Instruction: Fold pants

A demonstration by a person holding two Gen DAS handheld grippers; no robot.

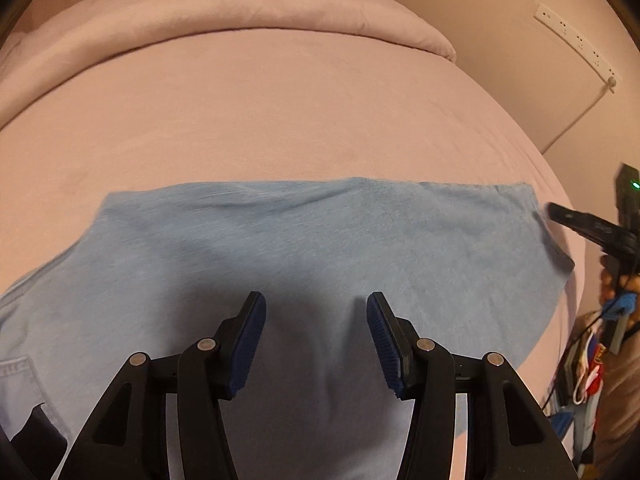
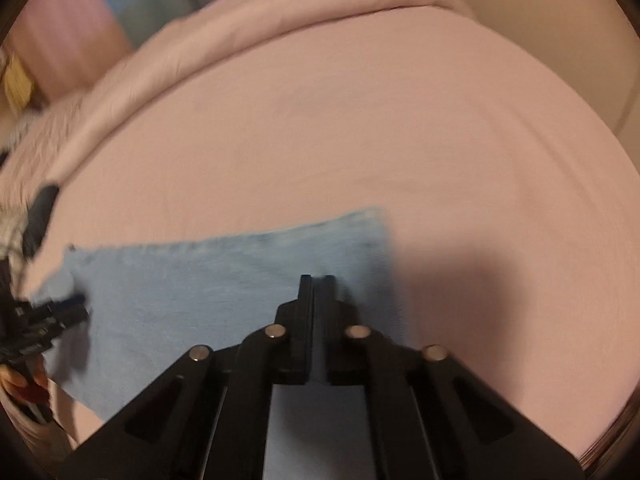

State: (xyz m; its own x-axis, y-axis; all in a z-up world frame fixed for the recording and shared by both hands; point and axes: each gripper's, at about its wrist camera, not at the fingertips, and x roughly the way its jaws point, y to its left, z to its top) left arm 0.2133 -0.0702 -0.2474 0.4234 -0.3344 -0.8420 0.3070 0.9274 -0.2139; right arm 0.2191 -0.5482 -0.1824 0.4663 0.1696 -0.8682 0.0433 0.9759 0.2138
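pants (image 1: 304,248): light blue, lying flat on the bed, folded into a wide band w/ a straight far edge; pocket stitching shows at the near left in the left wrist view. Right wrist view shows the right end (image 2: 224,292) w/ a square far corner.
bed (image 1: 304,112): pink sheet, mostly bare beyond the pants; slight wrinkles only.
blanket (image 1: 224,20): pink, rolled in a thick ridge along the far side of the bed, well apart from the pants.
wall (image 1: 500,52): beige, to the right of the bed; white power strip (image 1: 576,40) fixed on it, cord hanging down.
clutter (image 1: 592,360): bits of red, white, blue stuff + cables off the bed's right edge, too small to name.
in the way: nothing lies on top of the pants; only shadows of the tools fall on the cloth.
left hand-held gripper (image 1: 316,344): about half open, blue pads facing each other, gap empty, above the middle of the pants; contact w/ cloth can't be told.
right hand-held gripper (image 2: 318,300): fingers nearly together, thin slit left, over the pants' right part near the end edge; pic blurred, whether cloth is pinched can't be told. In the left wrist view it shows at the pants' right end (image 1: 560,216).
hand (image 2: 20,380): a person's fingers at the far left edge of the right wrist view, under the other tool.
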